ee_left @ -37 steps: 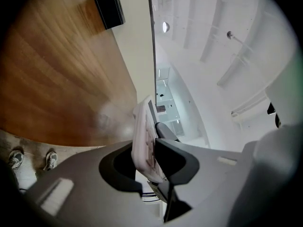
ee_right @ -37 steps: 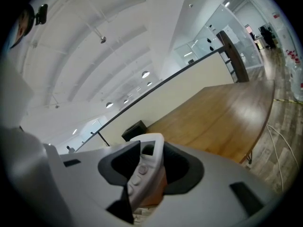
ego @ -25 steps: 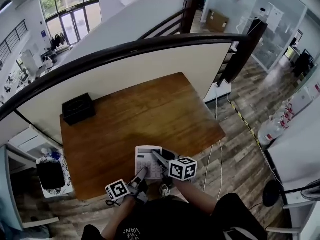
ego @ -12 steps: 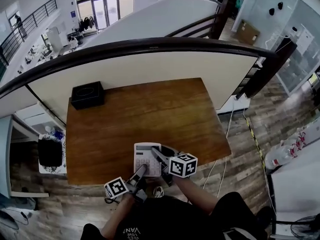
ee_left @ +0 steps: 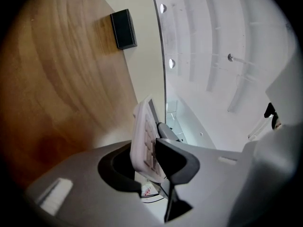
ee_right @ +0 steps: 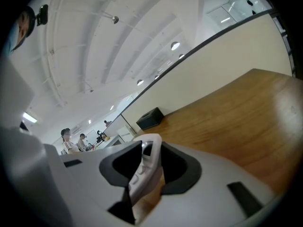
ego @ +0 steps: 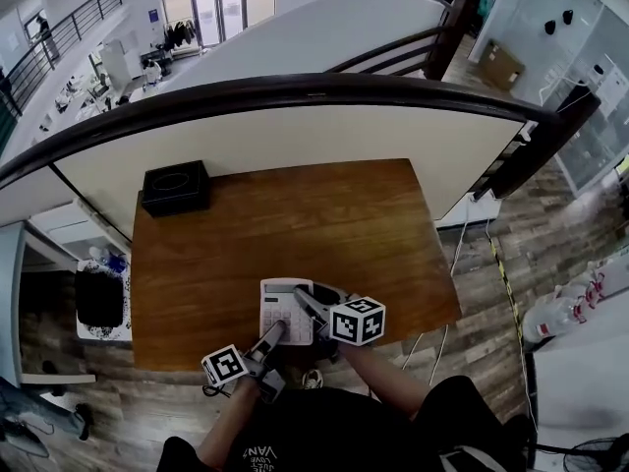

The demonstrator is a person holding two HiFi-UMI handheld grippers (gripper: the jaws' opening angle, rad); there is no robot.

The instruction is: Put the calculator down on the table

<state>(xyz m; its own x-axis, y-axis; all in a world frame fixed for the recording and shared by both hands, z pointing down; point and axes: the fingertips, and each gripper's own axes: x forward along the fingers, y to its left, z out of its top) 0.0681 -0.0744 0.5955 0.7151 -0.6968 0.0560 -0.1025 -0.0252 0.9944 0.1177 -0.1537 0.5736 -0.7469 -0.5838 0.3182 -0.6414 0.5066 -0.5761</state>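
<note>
A white calculator (ego: 282,308) hangs over the near edge of the wooden table (ego: 275,219), held between both grippers. My left gripper (ego: 274,332) grips its near end from below left, the keys (ee_left: 148,143) against one pad; the jaws are easing open slightly with the calculator still between them. My right gripper (ego: 301,300) holds the right edge, and its jaws are closing on the rounded white rim (ee_right: 149,150). In the left gripper view the calculator (ee_left: 142,136) stands on edge, tilted.
A black box (ego: 175,187) sits at the table's far left corner, also seen as a black box (ee_left: 123,28) and a dark box (ee_right: 150,117) in the gripper views. A low cream wall with a dark rail (ego: 295,91) runs behind the table. A bin (ego: 98,321) stands left of the table.
Both grippers and the calculator have drifted slightly left along the table's near edge and a little lower. Both still hold the calculator.
</note>
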